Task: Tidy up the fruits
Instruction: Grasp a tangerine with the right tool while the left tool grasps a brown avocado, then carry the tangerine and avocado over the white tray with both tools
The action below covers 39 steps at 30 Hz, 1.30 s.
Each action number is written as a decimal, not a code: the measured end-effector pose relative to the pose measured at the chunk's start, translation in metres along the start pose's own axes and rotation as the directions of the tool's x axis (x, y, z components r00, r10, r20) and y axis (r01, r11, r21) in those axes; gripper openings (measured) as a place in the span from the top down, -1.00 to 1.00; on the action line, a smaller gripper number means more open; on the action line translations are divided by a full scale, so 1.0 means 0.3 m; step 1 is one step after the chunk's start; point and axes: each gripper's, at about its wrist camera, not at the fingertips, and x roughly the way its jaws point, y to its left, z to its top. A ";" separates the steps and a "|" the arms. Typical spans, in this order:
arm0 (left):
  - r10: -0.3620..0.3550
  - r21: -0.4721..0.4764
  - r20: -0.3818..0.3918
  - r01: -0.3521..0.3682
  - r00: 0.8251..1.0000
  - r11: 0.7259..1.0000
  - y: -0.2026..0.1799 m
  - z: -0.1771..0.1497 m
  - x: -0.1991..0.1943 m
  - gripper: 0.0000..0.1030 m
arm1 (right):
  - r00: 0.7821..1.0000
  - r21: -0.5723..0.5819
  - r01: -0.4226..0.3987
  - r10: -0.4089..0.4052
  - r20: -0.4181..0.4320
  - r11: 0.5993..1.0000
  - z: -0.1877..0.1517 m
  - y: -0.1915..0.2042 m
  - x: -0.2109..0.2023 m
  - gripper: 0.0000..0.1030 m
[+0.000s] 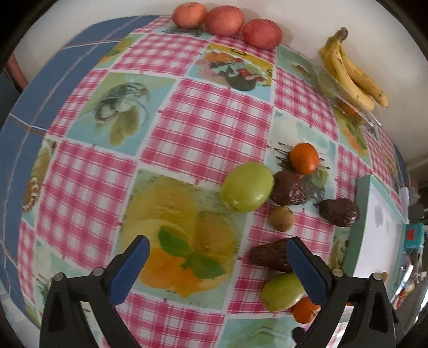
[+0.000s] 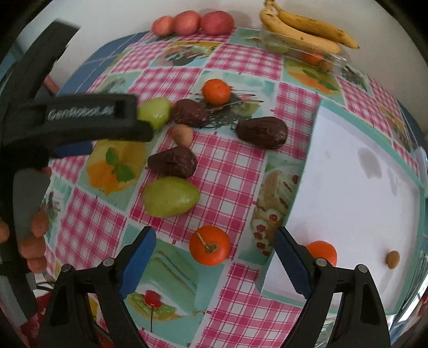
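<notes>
Loose fruit lies on the checked tablecloth: a green mango [image 1: 247, 186] [image 2: 155, 111], a second green mango [image 2: 170, 196] [image 1: 282, 291], several dark avocados [image 2: 262, 132] [image 1: 338, 212], a kiwi [image 1: 281, 218] [image 2: 182, 134] and tangerines [image 1: 304, 157] [image 2: 210, 248]. My left gripper [image 1: 220, 258] hovers open over the cloth, its right finger beside an avocado [image 1: 270, 254]. My right gripper [image 2: 215, 253] is open, with one tangerine between its fingers but apart from both. A white tray [image 2: 347, 192] holds another tangerine [image 2: 322, 251] and a small brown fruit [image 2: 392, 259].
Three red apples [image 1: 223, 20] line the far table edge by the wall. Bananas [image 1: 353, 72] rest on a clear plastic box [image 2: 302, 53] with fruit inside. In the right wrist view the left gripper's body [image 2: 80, 117] and a hand [image 2: 34, 235] fill the left side.
</notes>
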 end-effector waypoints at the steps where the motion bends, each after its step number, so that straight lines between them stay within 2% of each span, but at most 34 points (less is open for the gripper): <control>1: -0.007 0.000 -0.005 0.007 1.000 1.000 -0.002 0.005 0.005 -0.98 | 1.000 -0.006 0.000 0.000 -0.006 1.000 -0.002 0.004 0.005 -0.60; 2: -0.017 -0.002 -0.018 0.017 1.000 1.000 -0.006 0.004 0.014 -0.98 | 1.000 -0.013 -0.005 0.005 -0.017 1.000 -0.004 0.007 0.014 -0.47; 3: -0.023 -0.001 -0.028 0.023 0.999 1.000 -0.011 0.003 0.020 -0.98 | 1.000 -0.016 -0.012 0.011 -0.027 1.000 -0.007 0.008 0.023 -0.45; 11: -0.097 0.009 -0.086 0.098 0.992 0.995 -0.055 -0.012 0.077 -0.97 | 0.998 -0.019 -0.015 0.013 -0.064 1.000 -0.021 0.003 0.063 -0.45; 14: -0.103 0.033 -0.100 0.107 0.990 0.994 -0.086 -0.020 0.098 -0.87 | 0.998 -0.029 -0.015 0.013 -0.068 0.999 -0.022 0.010 0.066 -0.44; 15: -0.091 0.045 -0.094 0.096 0.991 0.994 -0.100 -0.024 0.100 -0.82 | 0.997 -0.033 -0.019 0.017 -0.071 0.999 -0.022 0.013 0.068 -0.42; 17: -0.096 0.055 -0.092 0.101 0.991 0.993 -0.121 -0.030 0.104 -0.72 | 0.997 -0.032 -0.023 0.021 -0.078 0.999 -0.023 0.016 0.073 -0.19; 19: -0.108 0.063 -0.093 0.114 0.990 0.991 -0.137 -0.033 0.103 -0.59 | 0.996 -0.027 -0.014 0.011 -0.086 1.000 -0.023 0.034 0.082 -0.18; 21: -0.131 0.071 -0.104 0.139 0.986 0.988 -0.154 -0.033 0.104 -0.38 | 0.996 -0.026 -0.016 0.014 -0.086 1.000 -0.026 0.043 0.086 -0.15; 23: -0.147 0.079 -0.114 0.157 0.983 0.985 -0.172 -0.038 0.110 -0.18 | 0.997 -0.024 -0.018 0.016 -0.080 1.000 -0.025 0.040 0.082 0.06; 25: -0.165 0.075 -0.125 0.175 0.978 0.982 -0.186 -0.033 0.119 0.12 | 0.997 -0.022 -0.021 0.019 -0.079 1.000 -0.028 0.018 0.078 0.12; 26: -0.177 0.070 -0.127 0.187 0.976 0.980 -0.190 -0.034 0.122 0.18 | 0.997 -0.021 -0.024 0.022 -0.077 1.000 -0.025 0.013 0.076 0.26; 27: -0.186 0.063 -0.127 0.195 0.974 0.979 -0.191 -0.035 0.119 0.24 | 0.997 -0.020 -0.027 0.025 -0.074 0.999 -0.023 0.010 0.074 0.27; 31: -0.118 0.061 -0.086 0.124 0.989 0.990 -0.169 -0.026 0.091 0.25 | 0.998 -0.022 -0.026 0.025 -0.056 0.999 -0.012 0.004 0.047 0.27; 39: -0.155 -0.019 -0.033 0.155 0.987 0.988 -0.078 0.013 0.030 0.26 | 0.999 0.024 -0.041 0.041 0.021 0.999 0.016 -0.049 -0.039 0.27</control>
